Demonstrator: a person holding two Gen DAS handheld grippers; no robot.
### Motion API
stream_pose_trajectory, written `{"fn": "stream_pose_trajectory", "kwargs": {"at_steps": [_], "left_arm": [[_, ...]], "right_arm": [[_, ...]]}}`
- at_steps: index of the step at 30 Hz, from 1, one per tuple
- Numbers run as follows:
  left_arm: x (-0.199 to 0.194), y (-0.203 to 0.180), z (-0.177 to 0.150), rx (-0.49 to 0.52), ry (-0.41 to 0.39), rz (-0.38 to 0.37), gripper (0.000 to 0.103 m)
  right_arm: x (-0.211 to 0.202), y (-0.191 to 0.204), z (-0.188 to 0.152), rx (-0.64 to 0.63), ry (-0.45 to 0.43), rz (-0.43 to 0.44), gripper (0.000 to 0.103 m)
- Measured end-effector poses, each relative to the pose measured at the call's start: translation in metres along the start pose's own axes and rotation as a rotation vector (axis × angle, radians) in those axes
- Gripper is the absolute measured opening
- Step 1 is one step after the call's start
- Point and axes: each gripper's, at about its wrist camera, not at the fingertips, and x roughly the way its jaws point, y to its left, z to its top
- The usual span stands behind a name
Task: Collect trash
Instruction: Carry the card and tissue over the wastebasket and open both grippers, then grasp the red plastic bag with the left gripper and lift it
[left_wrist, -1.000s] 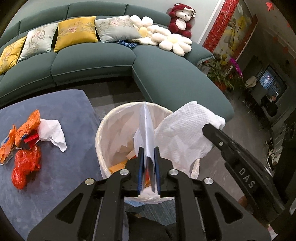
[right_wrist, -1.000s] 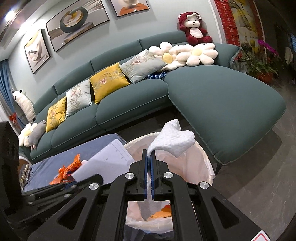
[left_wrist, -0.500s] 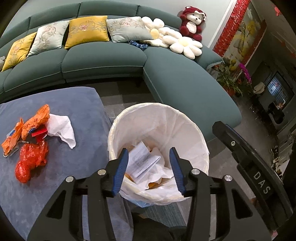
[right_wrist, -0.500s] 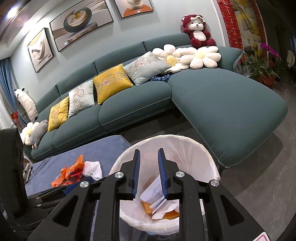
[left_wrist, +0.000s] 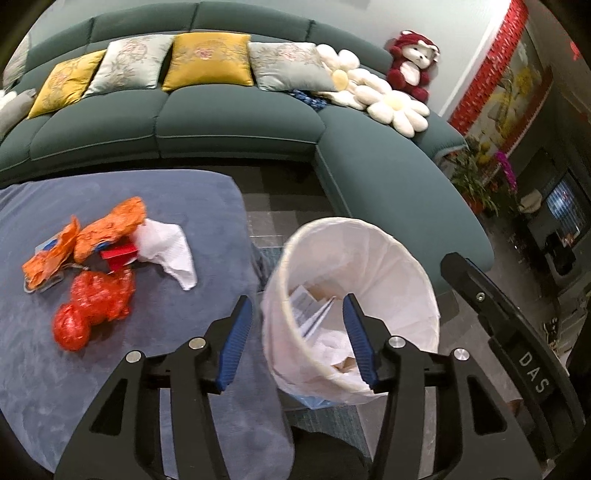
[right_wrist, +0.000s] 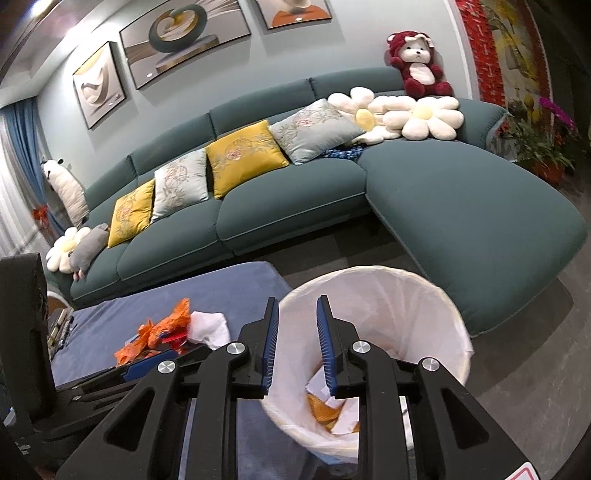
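Hovering over the lined bin (left_wrist: 354, 266), the left gripper (left_wrist: 297, 332) has just been opening, empty; right gripper (right_wrist: 295, 332) released too, nothing between its fingers.

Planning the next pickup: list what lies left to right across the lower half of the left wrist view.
Orange wrappers → red plastic bag → white tissue → left gripper, open → lined trash bin → right gripper's black finger.

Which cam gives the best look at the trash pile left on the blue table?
Left wrist: the trash pile lies fully in view, orange wrappers, red bag and white tissue all distinct. Right wrist shows the same pile smaller, its near side cut off by the left tongs.
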Motion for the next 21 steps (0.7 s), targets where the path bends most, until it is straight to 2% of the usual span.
{"fn": "stream_pose_trajectory", "kwargs": {"at_steps": [8, 10, 20, 21], "left_arm": [[-0.017, 0.054, -0.004, -0.081, -0.026, 0.06, 0.058], [-0.022, 0.068, -0.006, -0.103, -0.035, 0.079, 0.063], [-0.038, 0.136, -0.016, -0.2, -0.047, 0.151, 0.065], [-0.04, 0.143, -0.018, -0.207, -0.049, 0.163, 0.069]], "right_arm": [[0.008, 0.041, -0.006, -0.052, 0.021, 0.045, 0.027], [0.011, 0.053, -0.009, -0.064, 0.031, 0.059, 0.028], [0.028, 0.111, -0.025, -0.123, 0.075, 0.115, 0.038], [0.03, 0.117, -0.026, -0.127, 0.078, 0.121, 0.038]]}}
